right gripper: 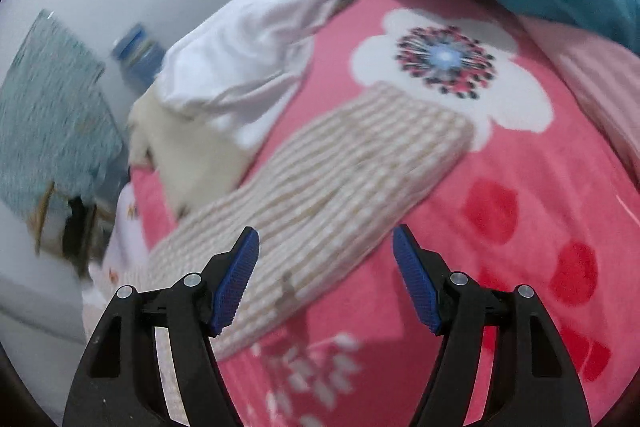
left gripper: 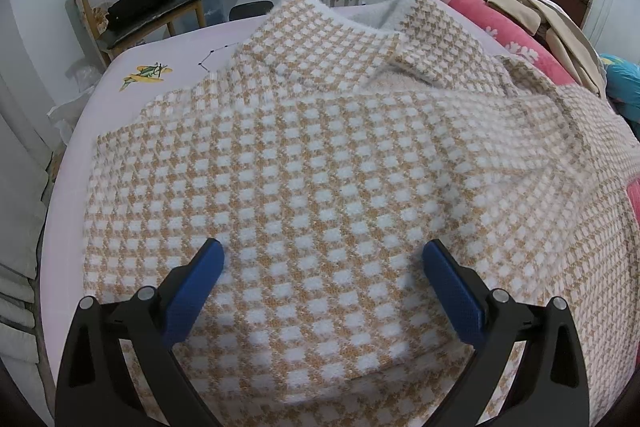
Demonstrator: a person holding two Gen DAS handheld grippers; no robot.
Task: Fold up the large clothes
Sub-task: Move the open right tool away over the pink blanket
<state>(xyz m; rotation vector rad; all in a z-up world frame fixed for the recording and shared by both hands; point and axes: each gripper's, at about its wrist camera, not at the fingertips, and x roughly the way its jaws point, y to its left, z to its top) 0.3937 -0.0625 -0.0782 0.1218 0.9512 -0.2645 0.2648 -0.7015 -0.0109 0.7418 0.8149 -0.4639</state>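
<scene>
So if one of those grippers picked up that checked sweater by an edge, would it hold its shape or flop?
Probably flop: the checked sweater lies in soft folds and ripples on the bed. Its thick, fuzzy knit suggests some weight, so it would likely sag. The fuzzy surface looks grippy rather than slippery, though that is a guess.

A bed (left gripper: 168,39) with a pale lilac sheet carries a tan-and-white checked sweater (left gripper: 320,167) spread across its near middle. Along its right side lies a pink floral blanket (right gripper: 500,227), bearing one checked sleeve (right gripper: 340,171) and, seemingly, a white garment (right gripper: 248,59) farther off.
</scene>
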